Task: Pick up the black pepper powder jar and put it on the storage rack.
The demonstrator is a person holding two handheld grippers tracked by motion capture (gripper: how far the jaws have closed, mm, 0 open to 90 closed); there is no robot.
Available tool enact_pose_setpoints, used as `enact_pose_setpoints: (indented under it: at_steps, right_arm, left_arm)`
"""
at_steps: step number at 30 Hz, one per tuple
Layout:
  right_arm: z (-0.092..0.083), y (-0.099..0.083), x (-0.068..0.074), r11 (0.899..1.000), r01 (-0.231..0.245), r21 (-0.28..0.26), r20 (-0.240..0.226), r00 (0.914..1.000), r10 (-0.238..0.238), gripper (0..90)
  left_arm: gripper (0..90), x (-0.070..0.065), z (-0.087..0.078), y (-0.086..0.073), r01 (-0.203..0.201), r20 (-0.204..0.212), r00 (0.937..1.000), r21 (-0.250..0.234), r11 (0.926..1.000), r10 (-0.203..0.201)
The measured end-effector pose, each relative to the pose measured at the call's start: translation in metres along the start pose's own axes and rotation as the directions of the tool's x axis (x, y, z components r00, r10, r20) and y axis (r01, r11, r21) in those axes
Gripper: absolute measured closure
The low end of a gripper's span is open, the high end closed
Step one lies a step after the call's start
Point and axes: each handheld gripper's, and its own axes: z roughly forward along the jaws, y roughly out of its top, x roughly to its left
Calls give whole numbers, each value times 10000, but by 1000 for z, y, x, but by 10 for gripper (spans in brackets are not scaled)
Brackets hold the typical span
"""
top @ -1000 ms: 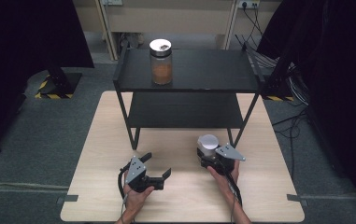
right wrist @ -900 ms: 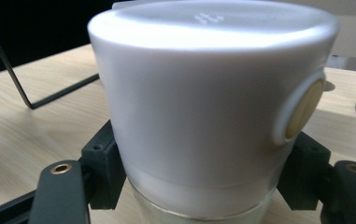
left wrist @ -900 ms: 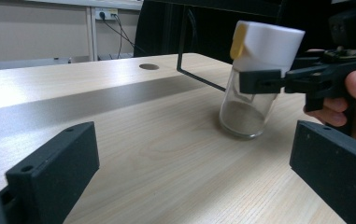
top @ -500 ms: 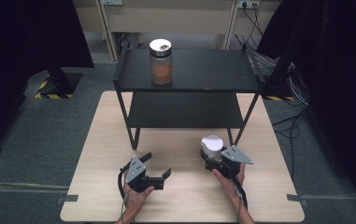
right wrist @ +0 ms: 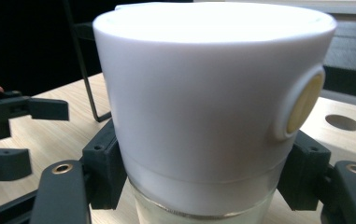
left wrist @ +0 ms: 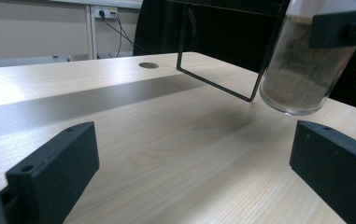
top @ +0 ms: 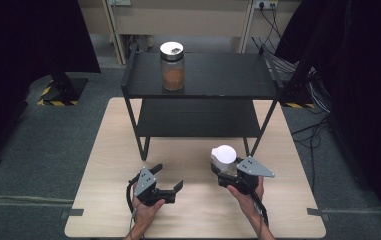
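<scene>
A glass jar with a white lid (top: 224,155) and brownish contents is held just above the wooden table (top: 198,215), in front of the black rack. My right gripper (top: 225,171) is shut on its glass body below the lid (right wrist: 213,102), one jaw on each side. In the left gripper view the same jar (left wrist: 302,70) hangs tilted at the upper right, its base off the tabletop. My left gripper (top: 170,176) rests low at the front left, open with nothing between its jaws (left wrist: 189,154). A second, similar jar (top: 172,66) stands upright on the rack's top shelf.
The black two-tier metal rack (top: 203,75) spans the far half of the table, its thin legs (left wrist: 213,81) landing close ahead of both grippers. A round cable hole (left wrist: 148,65) lies in the tabletop. Dark curtains hang on both sides, with cables on the floor to the right.
My right gripper has lifted the white-lidded jar off the table and drifted slightly right. The left gripper has stayed where it was.
</scene>
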Motion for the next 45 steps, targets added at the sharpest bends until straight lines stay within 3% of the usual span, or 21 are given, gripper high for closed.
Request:
enact_pose_setpoints:
  at_steps: [18, 35, 45]
  right_arm:
    - [-7, 17, 0, 9996, -72, -276, -439, 9990, 60, 305]
    - [-13, 33, -3, 9989, -18, -468, -536, 9986, -7, 306]
    - [-20, 57, -8, 9989, -111, -460, -744, 9972, 77, 306]
  left_arm:
    - [11, 0, 0, 0, -26, 3, 10000, 21, 10000, 26]
    - [11, -1, 1, 0, -33, 8, 10000, 37, 10000, 33]
    - [11, 0, 1, 0, -6, 13, 10000, 42, 10000, 6]
